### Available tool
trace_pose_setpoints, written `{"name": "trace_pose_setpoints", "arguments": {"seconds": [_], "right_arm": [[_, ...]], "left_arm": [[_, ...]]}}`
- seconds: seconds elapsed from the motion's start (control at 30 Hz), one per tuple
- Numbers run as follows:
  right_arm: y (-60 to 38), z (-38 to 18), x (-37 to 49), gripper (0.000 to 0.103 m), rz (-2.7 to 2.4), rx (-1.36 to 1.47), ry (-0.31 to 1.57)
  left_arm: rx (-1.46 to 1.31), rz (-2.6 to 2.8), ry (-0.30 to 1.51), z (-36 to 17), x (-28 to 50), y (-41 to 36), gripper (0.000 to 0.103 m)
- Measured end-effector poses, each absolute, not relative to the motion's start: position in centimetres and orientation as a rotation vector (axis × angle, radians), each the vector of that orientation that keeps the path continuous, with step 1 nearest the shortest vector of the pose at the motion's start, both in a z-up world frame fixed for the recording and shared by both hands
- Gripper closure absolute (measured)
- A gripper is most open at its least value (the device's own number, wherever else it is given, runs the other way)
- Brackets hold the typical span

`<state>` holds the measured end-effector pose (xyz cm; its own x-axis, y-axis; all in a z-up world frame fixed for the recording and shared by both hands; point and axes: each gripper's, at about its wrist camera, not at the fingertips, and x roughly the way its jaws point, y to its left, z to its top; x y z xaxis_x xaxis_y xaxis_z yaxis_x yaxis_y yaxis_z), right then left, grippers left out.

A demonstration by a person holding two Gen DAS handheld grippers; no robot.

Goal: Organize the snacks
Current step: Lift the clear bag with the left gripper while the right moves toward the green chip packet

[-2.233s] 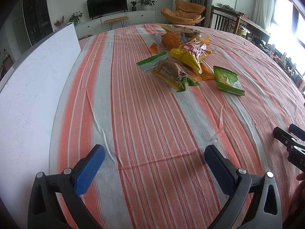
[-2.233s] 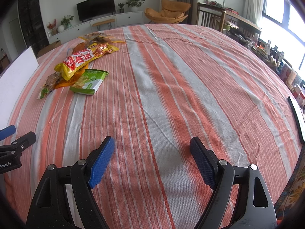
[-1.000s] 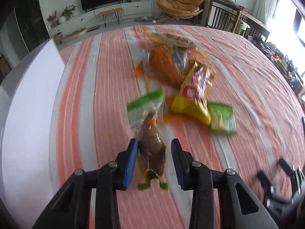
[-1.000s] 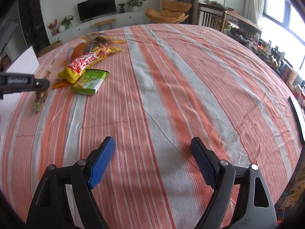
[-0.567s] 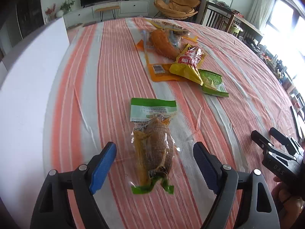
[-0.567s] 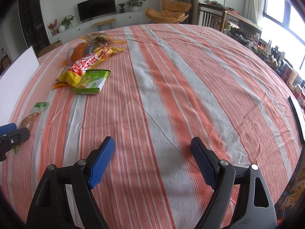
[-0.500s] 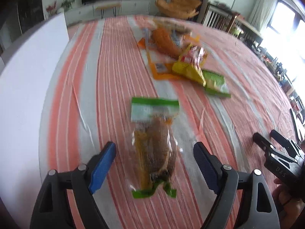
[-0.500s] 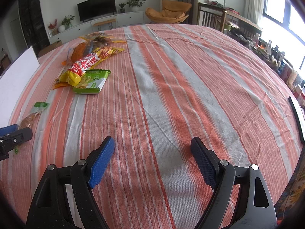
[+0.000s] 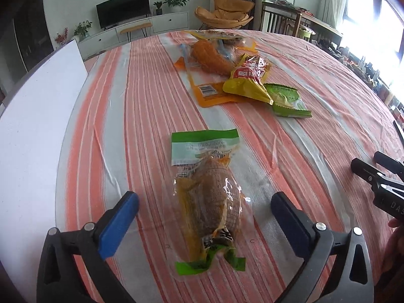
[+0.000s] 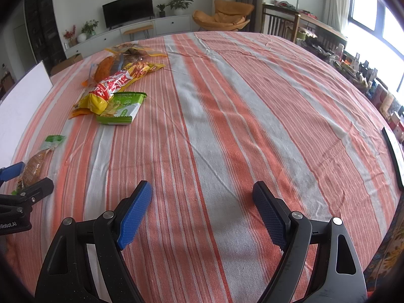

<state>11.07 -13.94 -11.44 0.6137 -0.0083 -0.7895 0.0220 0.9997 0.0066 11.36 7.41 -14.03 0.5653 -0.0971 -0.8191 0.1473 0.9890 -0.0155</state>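
Note:
A brown bread snack in a clear wrapper with green ends (image 9: 212, 189) lies flat on the striped tablecloth (image 9: 151, 88). My left gripper (image 9: 204, 199) straddles it. Its jaws are opening and stand wide, and neither blue pad touches the wrapper. The right wrist view shows this packet (image 10: 34, 165) and the left gripper (image 10: 26, 179) at the far left. Further back lie a yellow-red bag (image 9: 248, 80), a green packet (image 9: 287, 99) and an orange packet (image 9: 212, 60) in a loose heap. My right gripper (image 10: 202, 188) hovers open over bare cloth with nothing between its fingers.
A white board (image 9: 32, 126) runs along the table's left side, close to the bread snack. A dark flat object (image 10: 394, 156) lies at the table's right edge. Beyond the table are a TV cabinet, an orange chair and cluttered shelves by the window.
The left gripper, shut on the bread snack a second ago, has carried it away from the heap, lowered it onto the cloth and spread its jaws. The right gripper has stayed still.

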Motion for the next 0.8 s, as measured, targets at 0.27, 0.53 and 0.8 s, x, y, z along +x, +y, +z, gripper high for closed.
{"name": "trace_pose_setpoints", "arguments": {"seconds": [0.27, 0.53, 0.8], "right_arm": [[-14.0, -11.4, 11.1, 0.018, -0.017, 0.017, 0.91], [-13.9, -11.4, 11.1, 0.018, -0.017, 0.017, 0.91], [-14.0, -11.5, 11.1, 0.018, -0.017, 0.017, 0.91]], "left_arm": [[0.054, -0.14, 0.958, -13.9, 11.2, 7.3, 0.0], [-0.113, -0.021, 0.996, -13.4, 12.6, 11.4, 0.0], [0.001, -0.018, 0.967, -13.9, 12.6, 10.2, 0.0]]}}
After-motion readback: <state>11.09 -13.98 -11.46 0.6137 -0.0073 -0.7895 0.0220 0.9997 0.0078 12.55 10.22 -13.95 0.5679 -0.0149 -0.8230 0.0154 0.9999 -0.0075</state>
